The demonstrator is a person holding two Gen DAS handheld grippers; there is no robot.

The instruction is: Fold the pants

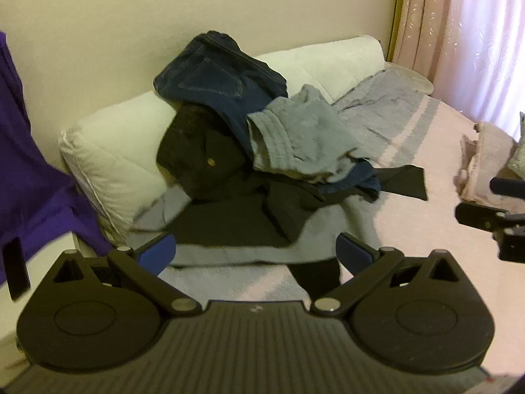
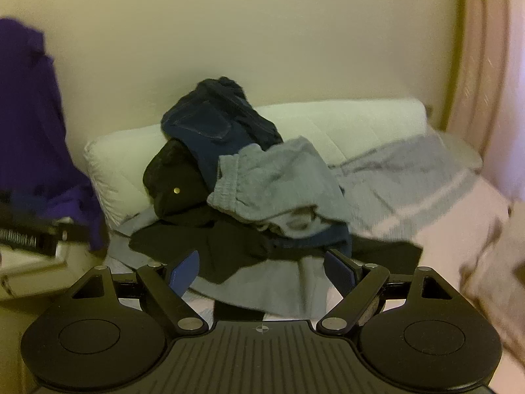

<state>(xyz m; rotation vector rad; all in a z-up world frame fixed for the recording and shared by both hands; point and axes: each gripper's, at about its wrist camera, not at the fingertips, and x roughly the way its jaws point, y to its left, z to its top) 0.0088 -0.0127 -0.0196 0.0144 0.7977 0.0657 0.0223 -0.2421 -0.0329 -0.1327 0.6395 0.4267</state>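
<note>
A heap of pants lies on the bed against a white pillow. Dark blue jeans top the heap, grey sweatpants drape to their right, and black pants with a brass button sit below. In the right wrist view the same jeans, grey sweatpants and black pants show. My left gripper is open, hovering short of the heap with nothing between its blue pads. My right gripper is open too, just short of the heap's front edge.
A purple garment hangs at the left. A grey blanket and pale pink bedding cover the bed. Pink curtains stand at the right. A beige cloth bundle lies at the far right, and the other gripper's body shows there.
</note>
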